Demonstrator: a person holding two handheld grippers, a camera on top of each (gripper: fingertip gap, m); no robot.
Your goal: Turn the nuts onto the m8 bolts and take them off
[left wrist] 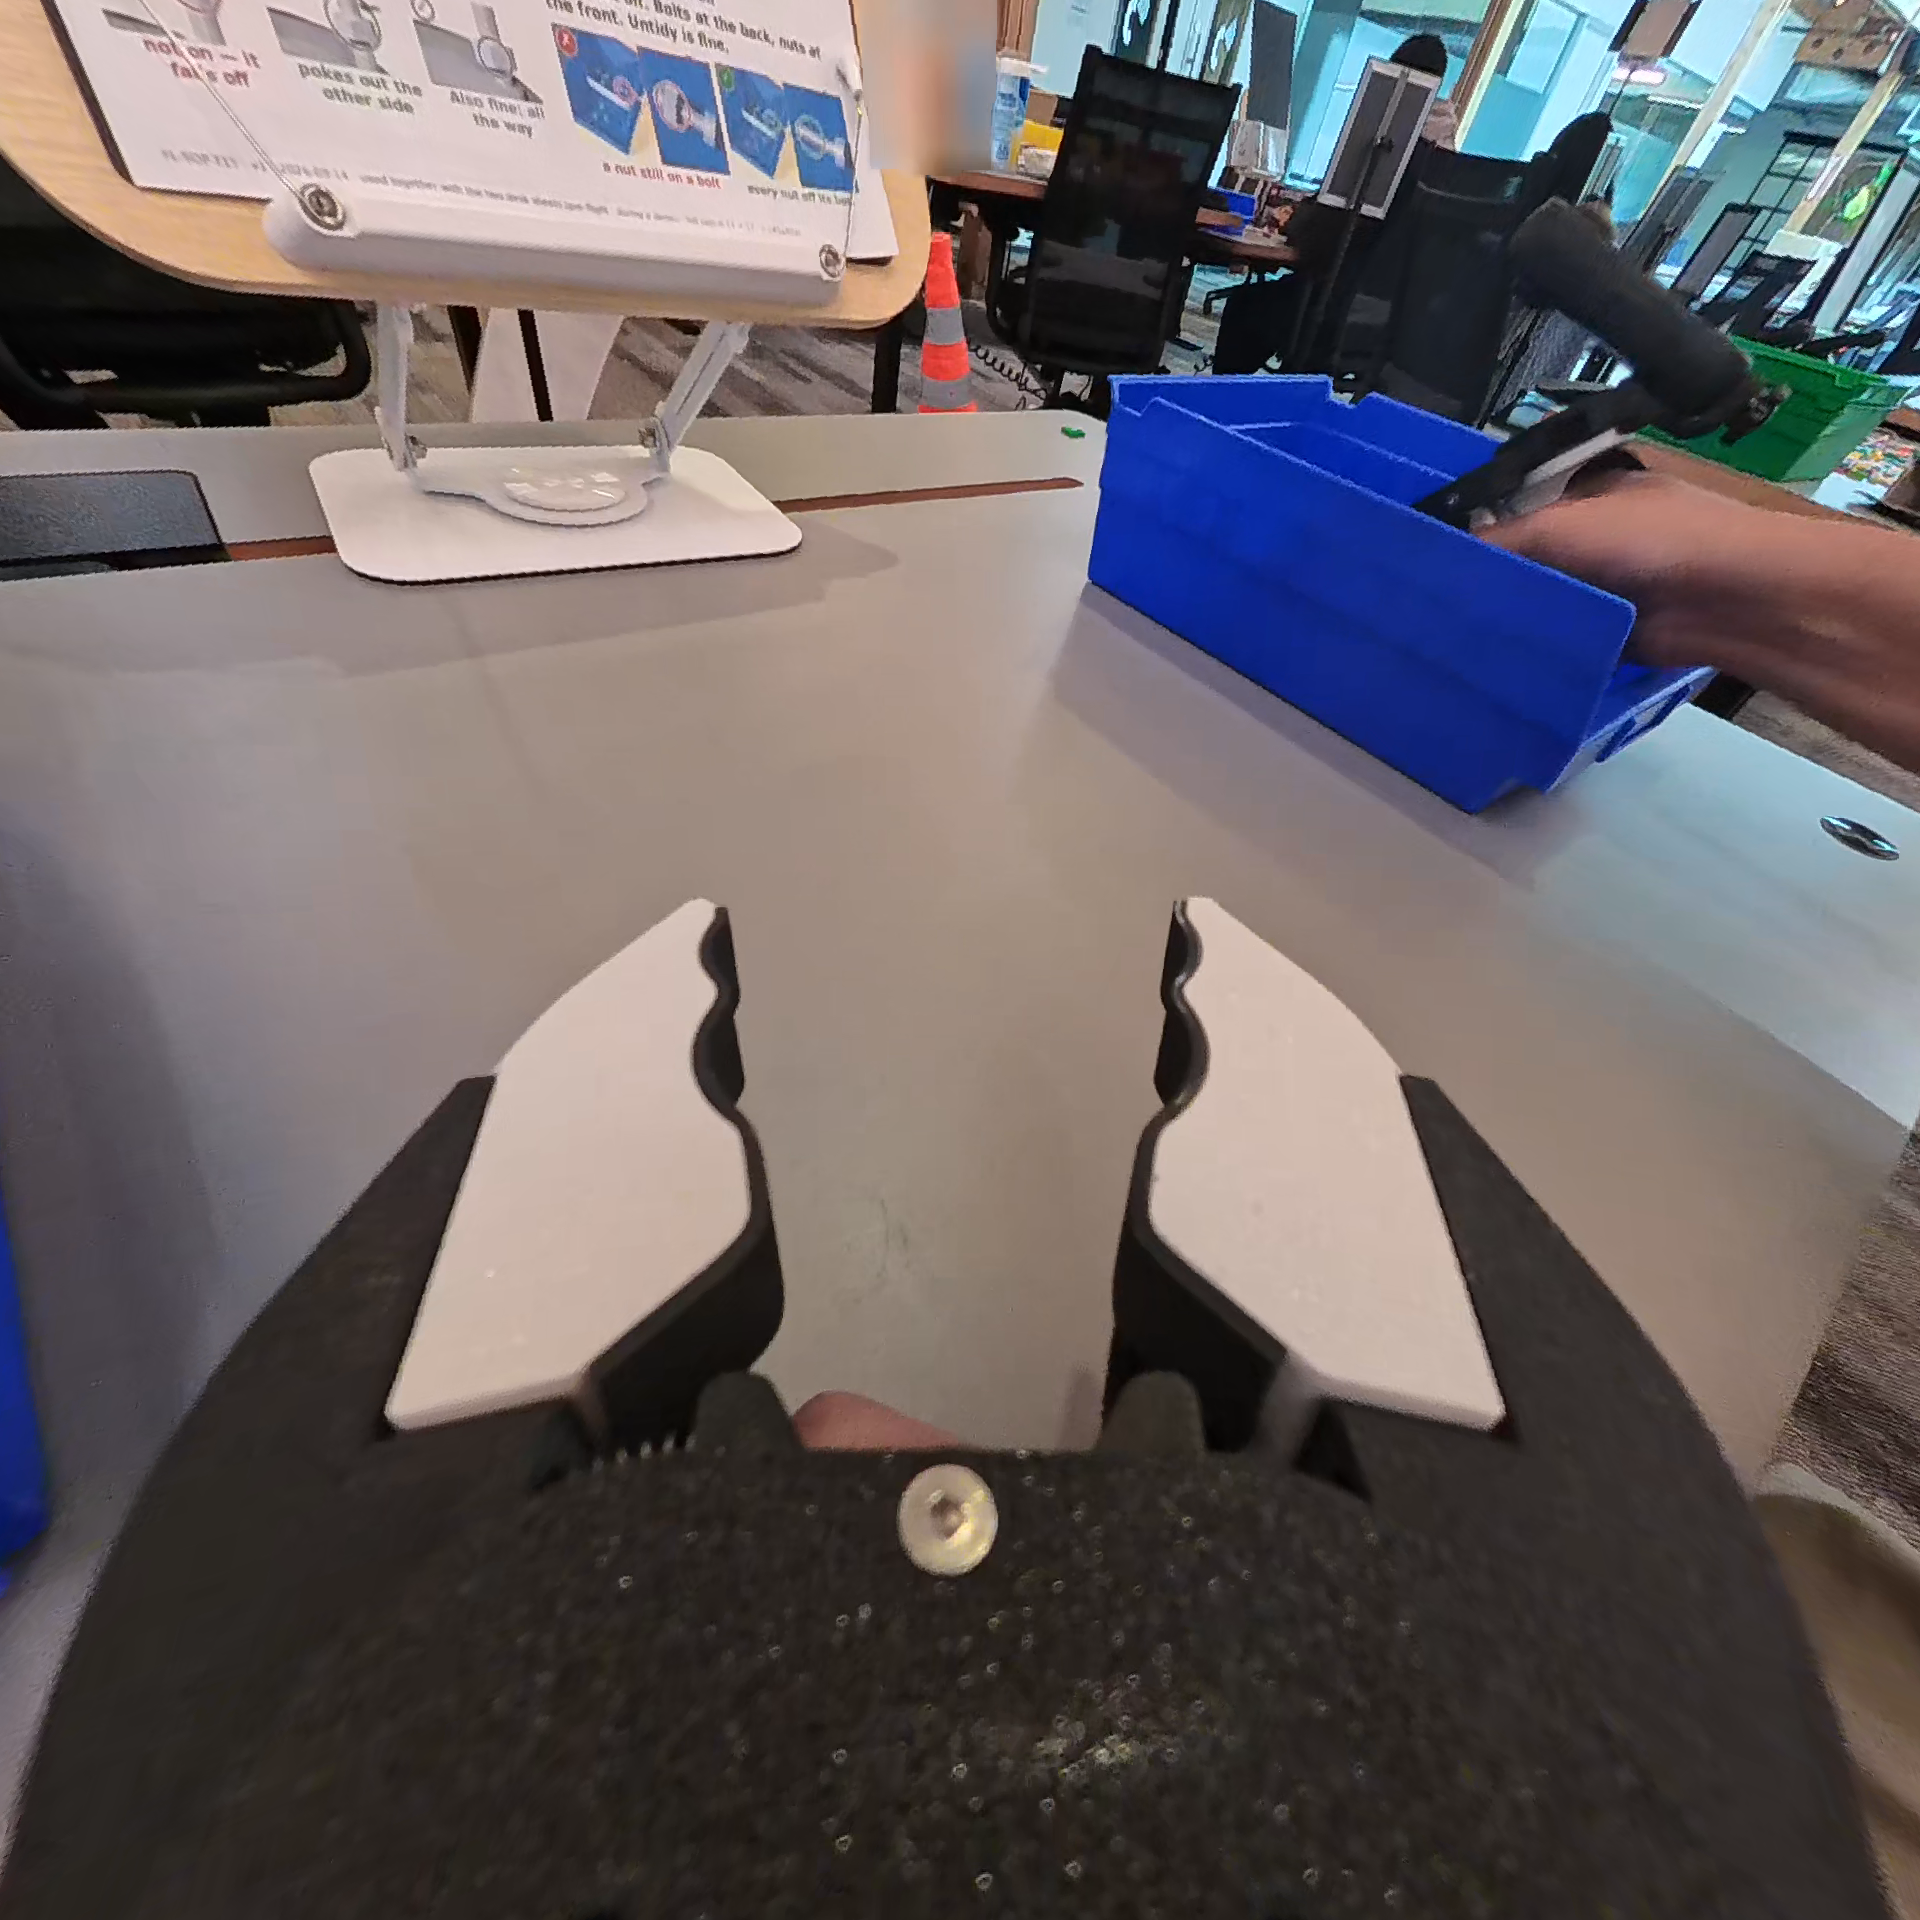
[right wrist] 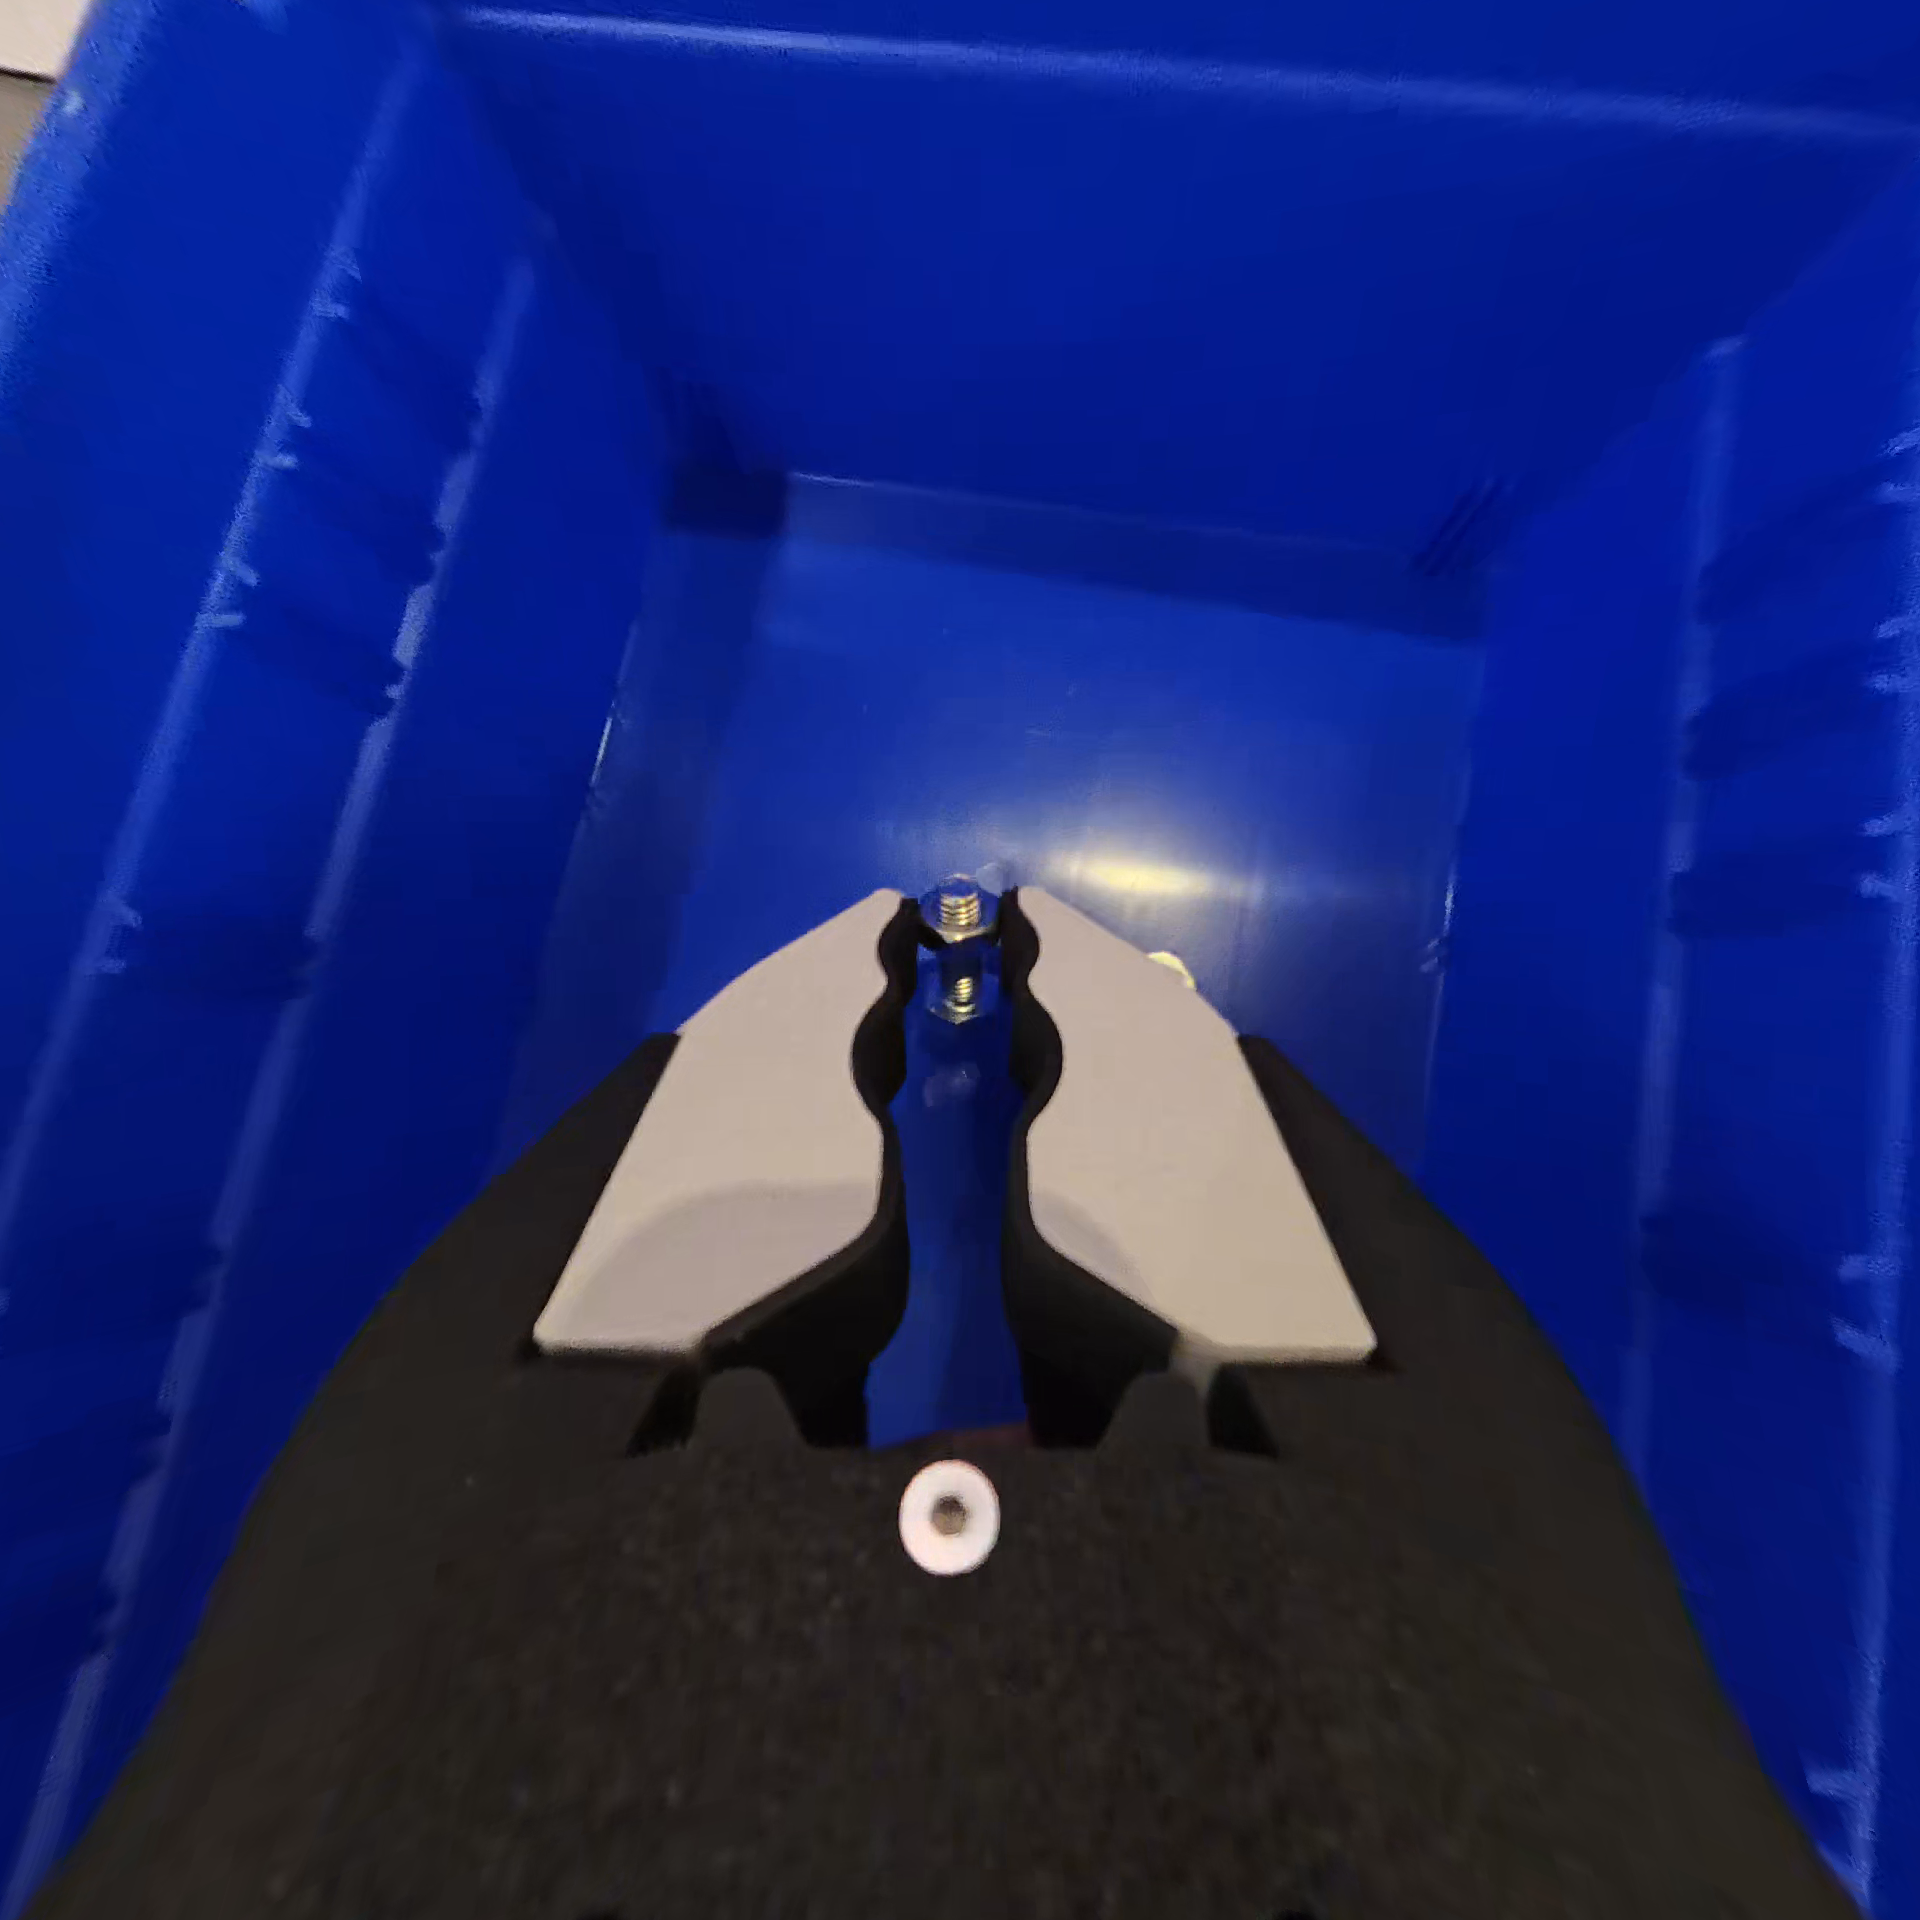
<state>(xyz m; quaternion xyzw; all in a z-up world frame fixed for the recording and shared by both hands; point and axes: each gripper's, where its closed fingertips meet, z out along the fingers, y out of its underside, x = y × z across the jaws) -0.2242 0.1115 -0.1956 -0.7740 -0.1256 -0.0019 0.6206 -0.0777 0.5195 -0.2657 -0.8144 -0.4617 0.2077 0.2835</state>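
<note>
My right gripper [right wrist: 961, 912] is deep inside a blue bin [right wrist: 312, 727], its tips close to the bin floor. It is shut on a small silver bolt [right wrist: 958, 920]. The bolt's threaded shaft runs between the fingertips, and a nut appears to sit on it. Another bit of metal [right wrist: 1169, 961] peeks out from behind the right finger. My left gripper [left wrist: 951, 914] is open and empty, held over the grey table [left wrist: 727, 748]. In the left wrist view the blue bin [left wrist: 1351, 603] stands at the right. A hand [left wrist: 1714, 582] holds the right gripper's black handle [left wrist: 1621, 332] over the bin.
A document stand with a white base [left wrist: 551, 509] holds an instruction sheet [left wrist: 499, 104] at the back of the table. Something blue [left wrist: 16, 1403] shows at the far left edge. An orange cone [left wrist: 945, 332], office chairs and a green crate [left wrist: 1829, 416] lie beyond the table. The left gripper's tips are roughly 45 centimeters from the right gripper's.
</note>
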